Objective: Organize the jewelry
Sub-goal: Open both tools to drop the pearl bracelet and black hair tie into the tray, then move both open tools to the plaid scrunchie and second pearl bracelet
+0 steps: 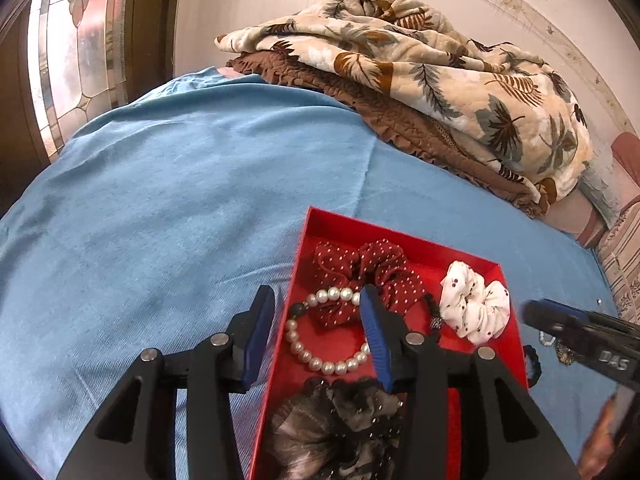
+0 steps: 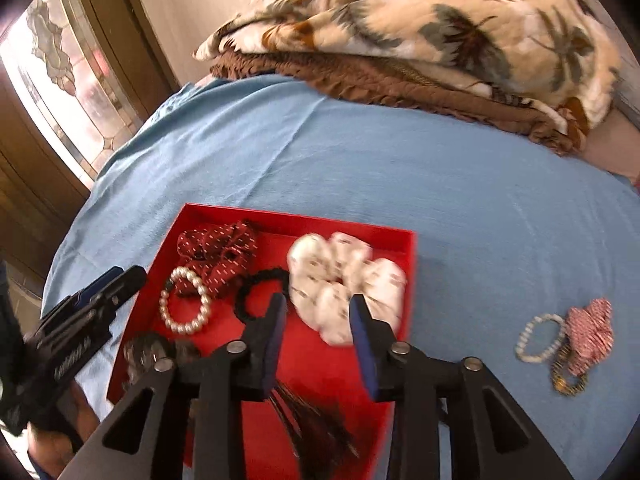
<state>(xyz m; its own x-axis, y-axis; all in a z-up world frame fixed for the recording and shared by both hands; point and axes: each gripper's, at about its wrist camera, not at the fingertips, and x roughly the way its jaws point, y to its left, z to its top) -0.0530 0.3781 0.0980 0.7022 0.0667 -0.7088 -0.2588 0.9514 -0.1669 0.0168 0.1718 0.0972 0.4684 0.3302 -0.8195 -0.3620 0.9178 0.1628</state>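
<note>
Meanwhile, a shallow red cardboard tray lay on a bed covered by a light blue cotton sheet, and most of the accessories had been gathered inside it. Near the tray's far left corner sat a dark red scrunchie with small white dots, and touching its near edge lay a bracelet of round white pearls with one dark bead. A white scrunchie with tiny dark specks rested by the tray's right wall, a thin black elastic hair tie lay between the pearl bracelet and that white scrunchie, and a grey-and-black gauzy scrunchie filled the near left part. The left gripper hung over the tray's left wall with its blue-padded jaws apart and nothing pinched between them; one finger stood outside the wall over the sheet, the other over the pearl bracelet. The right gripper hovered above the white scrunchie, its jaws likewise apart and empty, the picture there smeared by motion. Well to the right of the tray, on the bare sheet, waited a pink-and-white patterned scrunchie, a pale beaded bracelet just beside it, and a darker bracelet of yellowish beads touching both. At the far side of the bed a cream blanket printed with brown and grey leaves was heaped on a brown ruffled quilt, and a leaded stained-glass window glowed at the left.
</note>
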